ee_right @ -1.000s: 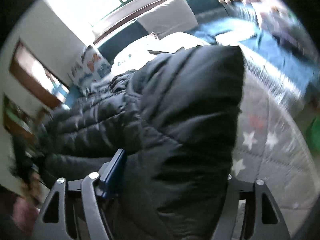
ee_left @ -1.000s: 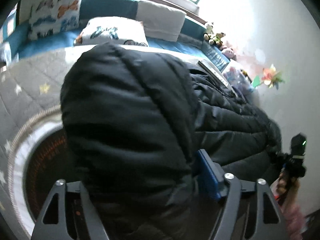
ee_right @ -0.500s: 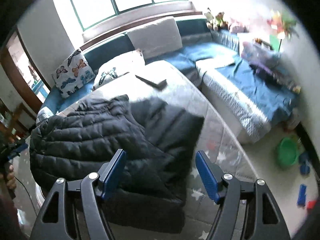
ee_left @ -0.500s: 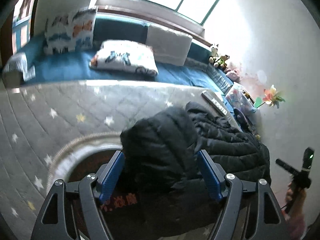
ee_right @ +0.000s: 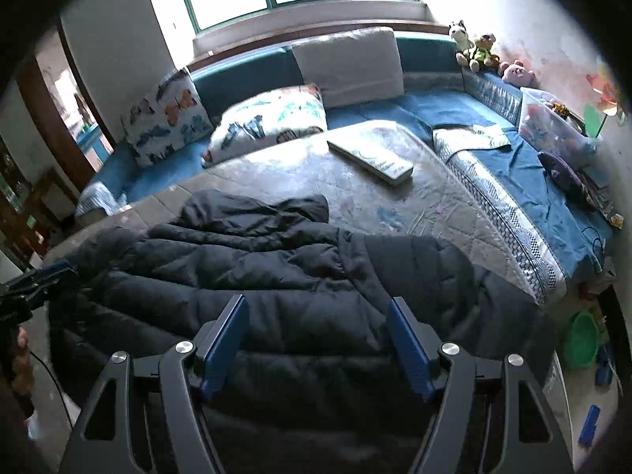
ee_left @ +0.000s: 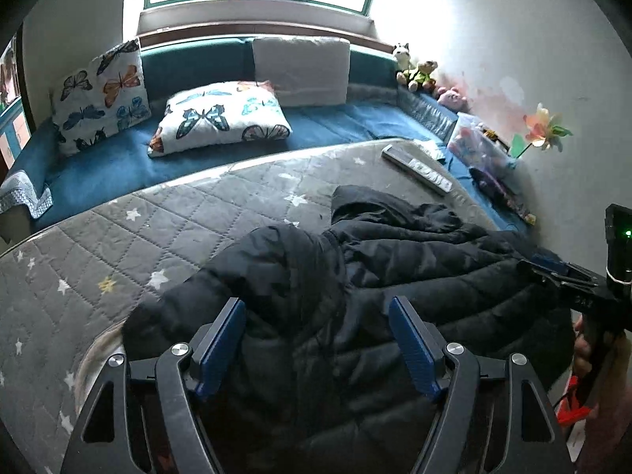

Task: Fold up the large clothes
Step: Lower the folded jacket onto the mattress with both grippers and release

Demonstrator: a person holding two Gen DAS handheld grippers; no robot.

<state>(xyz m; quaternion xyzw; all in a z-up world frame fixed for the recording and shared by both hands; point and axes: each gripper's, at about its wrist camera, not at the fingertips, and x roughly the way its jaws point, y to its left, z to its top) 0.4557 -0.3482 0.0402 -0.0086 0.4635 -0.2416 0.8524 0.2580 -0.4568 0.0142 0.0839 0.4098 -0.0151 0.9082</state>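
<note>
Left wrist view: the left gripper is hanging with jaws apart and empty, the black puffer jacket lying on the bed beneath and beyond them. A clear bin far right is holding toys.

Right wrist view: the right gripper is also gaping, nothing gripped, over the jacket; the bin sits far ahead-right.

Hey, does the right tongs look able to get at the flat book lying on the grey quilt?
Probably yes, with a long reach. The right tongs stand open over the black jacket, and the book lies beyond it on bare quilt with nothing on top; only the jacket lies between.
</note>
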